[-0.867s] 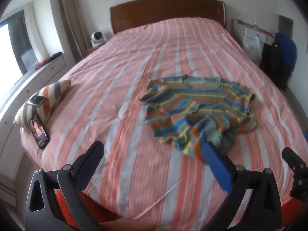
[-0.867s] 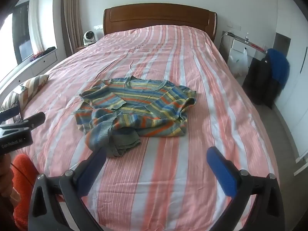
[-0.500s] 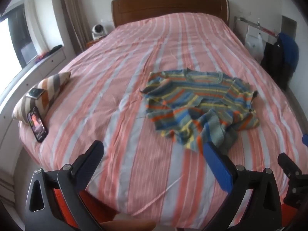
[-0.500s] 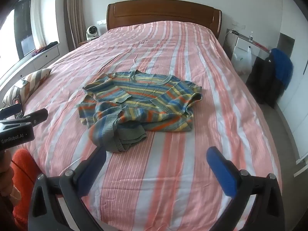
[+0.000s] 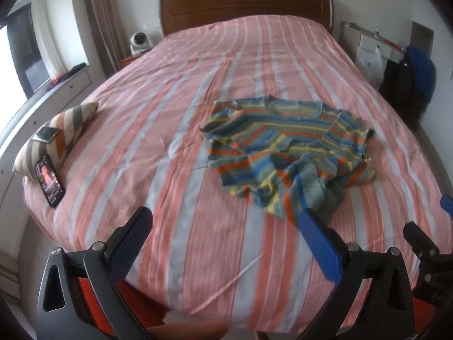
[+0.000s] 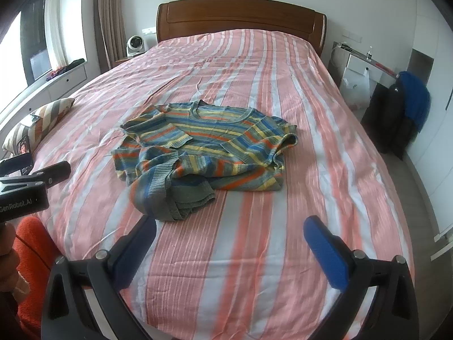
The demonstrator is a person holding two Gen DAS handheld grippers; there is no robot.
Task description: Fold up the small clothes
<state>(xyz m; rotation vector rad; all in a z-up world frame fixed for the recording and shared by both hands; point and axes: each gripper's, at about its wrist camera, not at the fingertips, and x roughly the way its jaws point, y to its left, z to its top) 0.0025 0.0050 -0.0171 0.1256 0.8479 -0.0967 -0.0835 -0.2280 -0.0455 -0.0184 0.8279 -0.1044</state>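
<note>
A small striped knit sweater (image 5: 286,147), blue, orange, yellow and grey, lies crumpled on the pink striped bed (image 5: 198,119), neck toward the headboard, hem bunched toward me. It also shows in the right wrist view (image 6: 203,147). My left gripper (image 5: 223,221) is open and empty above the bed's near edge, short of the hem. My right gripper (image 6: 230,231) is open and empty, just short of the bunched hem. The left gripper's body (image 6: 25,184) shows at the left of the right wrist view.
A striped pillow (image 5: 56,133) with a phone (image 5: 49,180) leaning on it lies at the bed's left edge. A wooden headboard (image 5: 243,2) is at the far end. A chair with dark and blue clothes (image 6: 402,110) stands to the right.
Both grippers have moved forward toward the sweater and the bed looks closer. Both stay open and empty. The sweater has not moved.
</note>
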